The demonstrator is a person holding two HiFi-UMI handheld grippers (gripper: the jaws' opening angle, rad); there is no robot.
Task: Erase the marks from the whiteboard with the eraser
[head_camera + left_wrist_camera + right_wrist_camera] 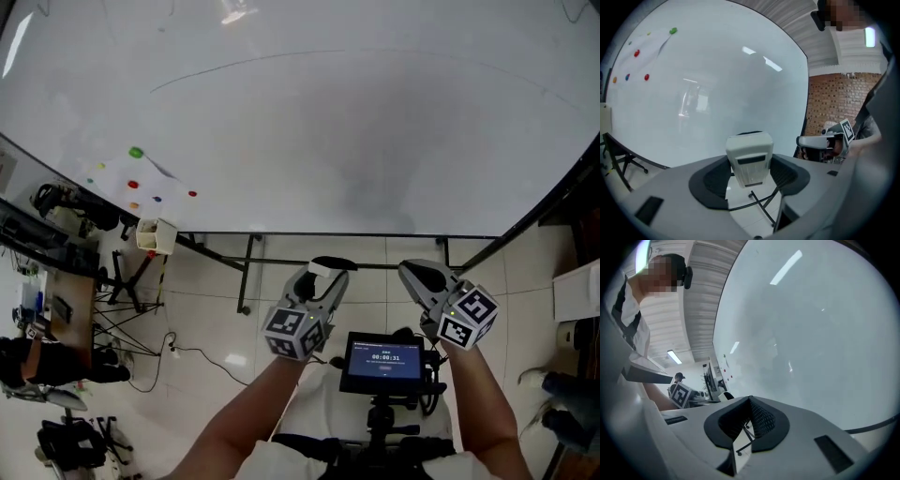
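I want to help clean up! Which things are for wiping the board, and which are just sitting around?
For the job: whiteboard, eraser in the left claw, faint curved mark.
Just around: coloured magnets, small screen, empty right claw.

The whiteboard (375, 141) is cut off at top.

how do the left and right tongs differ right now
The left tongs are clamped on the eraser; the right tongs are shut and empty. The left jaws stand apart around the eraser; the right jaws meet. Both face the whiteboard, neither touching it.
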